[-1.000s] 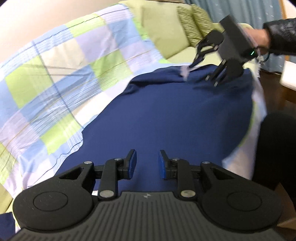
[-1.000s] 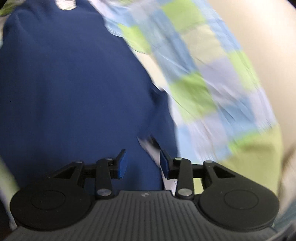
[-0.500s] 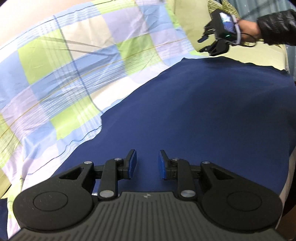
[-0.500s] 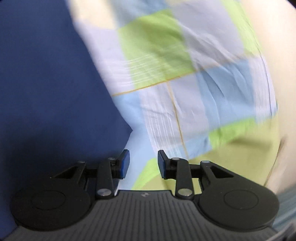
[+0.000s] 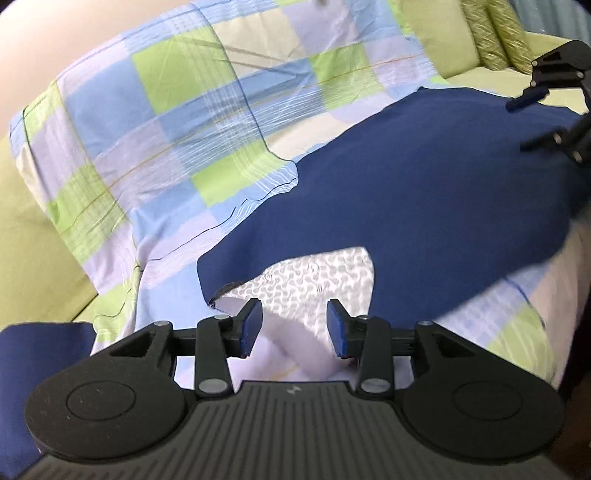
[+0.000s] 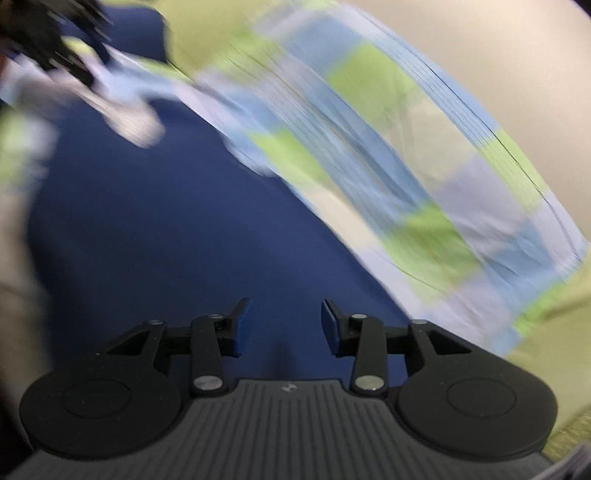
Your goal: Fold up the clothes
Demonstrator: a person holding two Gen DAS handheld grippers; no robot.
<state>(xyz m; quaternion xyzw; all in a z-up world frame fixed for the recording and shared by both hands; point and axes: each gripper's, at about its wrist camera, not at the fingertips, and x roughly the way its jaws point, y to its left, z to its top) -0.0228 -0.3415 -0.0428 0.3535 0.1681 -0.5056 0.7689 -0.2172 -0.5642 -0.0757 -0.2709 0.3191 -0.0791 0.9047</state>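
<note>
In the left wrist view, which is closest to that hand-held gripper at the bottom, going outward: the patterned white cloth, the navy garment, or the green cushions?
1. Patterned white cloth, right ahead of the left hand-held gripper.
2. Navy garment, just beyond, spreading right.
3. Green cushions, far top right corner.

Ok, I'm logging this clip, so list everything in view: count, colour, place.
navy garment: one, dark blue, spread over the sheet.
checked sheet: one, blue, green and lilac, draped over the sofa.
patterned white cloth: one, white-grey, at the garment's near edge.
sofa: one, light green, under it all.
cushions: two, green patterned, far right.
left claw: jaws open, just widened, nothing gripped.
right claw: jaws open, just widened, over the garment.
</note>
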